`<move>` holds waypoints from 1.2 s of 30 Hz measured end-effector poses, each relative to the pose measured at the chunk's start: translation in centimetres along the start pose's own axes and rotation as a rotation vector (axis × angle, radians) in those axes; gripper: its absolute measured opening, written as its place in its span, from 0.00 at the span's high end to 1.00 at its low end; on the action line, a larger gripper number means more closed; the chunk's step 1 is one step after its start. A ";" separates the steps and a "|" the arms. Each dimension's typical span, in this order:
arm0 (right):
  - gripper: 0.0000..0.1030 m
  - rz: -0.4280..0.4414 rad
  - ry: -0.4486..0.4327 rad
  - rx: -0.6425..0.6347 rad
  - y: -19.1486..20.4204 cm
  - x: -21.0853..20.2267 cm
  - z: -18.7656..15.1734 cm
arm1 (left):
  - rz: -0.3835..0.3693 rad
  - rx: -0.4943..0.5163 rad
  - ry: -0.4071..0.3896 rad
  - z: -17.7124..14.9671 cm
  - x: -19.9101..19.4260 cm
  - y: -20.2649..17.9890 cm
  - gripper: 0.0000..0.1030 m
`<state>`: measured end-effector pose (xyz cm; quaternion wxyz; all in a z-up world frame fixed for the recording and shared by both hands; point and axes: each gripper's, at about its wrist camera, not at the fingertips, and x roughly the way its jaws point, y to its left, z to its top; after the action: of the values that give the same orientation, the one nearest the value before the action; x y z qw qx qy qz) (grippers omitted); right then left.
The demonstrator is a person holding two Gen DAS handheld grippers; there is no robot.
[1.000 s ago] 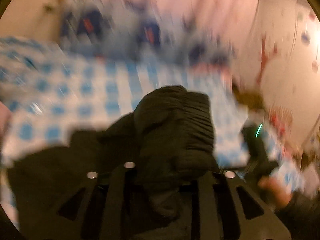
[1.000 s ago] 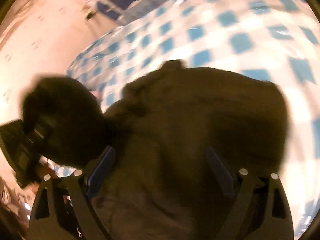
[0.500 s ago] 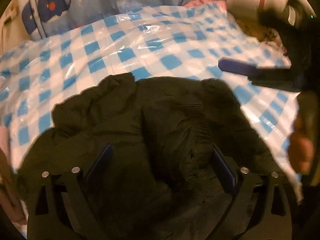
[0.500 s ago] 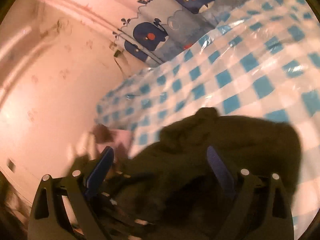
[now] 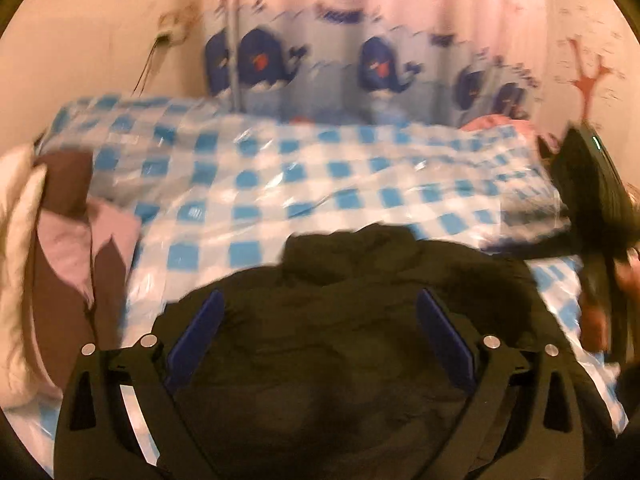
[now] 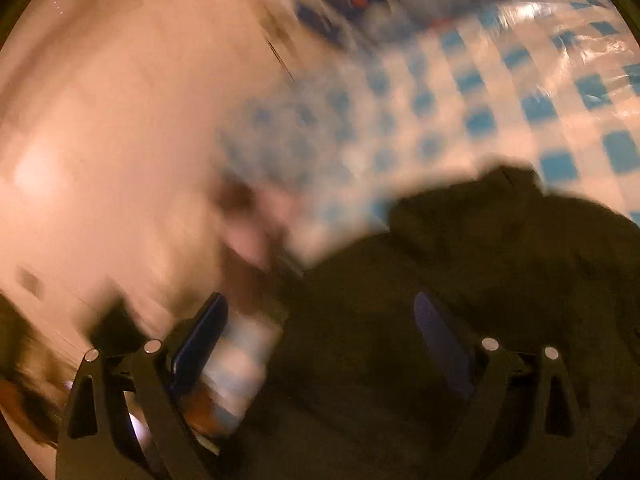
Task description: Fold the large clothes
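A large dark jacket [image 5: 360,280] lies bunched on the blue-and-white checked bed cover [image 5: 280,168], at the near edge. My left gripper [image 5: 320,336] hangs over it with its jaws wide open; the blue pads [image 5: 196,336] touch nothing. In the right wrist view, blurred by motion, the same jacket [image 6: 500,260] fills the lower right. My right gripper [image 6: 320,340] is open too, its right finger above the cloth and its left finger off the jacket's edge. The right gripper's black body [image 5: 592,200] and the hand holding it [image 5: 600,312] show at the right edge of the left wrist view.
A pile of brown, pink and cream clothes [image 5: 68,240] sits at the bed's left edge. A whale-print curtain [image 5: 380,64] hangs behind the bed, next to a pink wall [image 6: 100,140]. The checked cover is shiny plastic and wrinkled.
My left gripper was shut on a lifted fold of the jacket; it has opened, dropped the cloth and drawn back. The right gripper stayed open and swung left and up.
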<state>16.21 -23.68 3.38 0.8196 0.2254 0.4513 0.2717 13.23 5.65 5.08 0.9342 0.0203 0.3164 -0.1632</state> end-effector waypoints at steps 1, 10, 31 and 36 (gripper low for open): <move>0.12 -0.221 0.010 -0.073 -0.4 0.8 -1.0 | 0.033 -0.004 0.019 -0.3 1.3 0.4 0.10; 0.12 -0.612 0.219 -0.170 -7.3 5.6 -5.8 | 0.129 -0.118 0.344 -6.7 12.6 5.1 0.08; 0.07 -0.612 0.032 -0.103 -9.8 4.0 -2.8 | 0.190 -0.125 0.217 -4.0 13.5 6.9 0.08; 0.07 -0.513 -0.045 -0.191 -4.1 -4.6 -7.1 | 0.265 0.076 0.078 -4.6 3.5 4.5 0.08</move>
<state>9.02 -28.89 0.17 0.8889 0.0311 0.4478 0.0915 14.55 9.53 -0.98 0.9332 0.1034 0.3406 -0.0493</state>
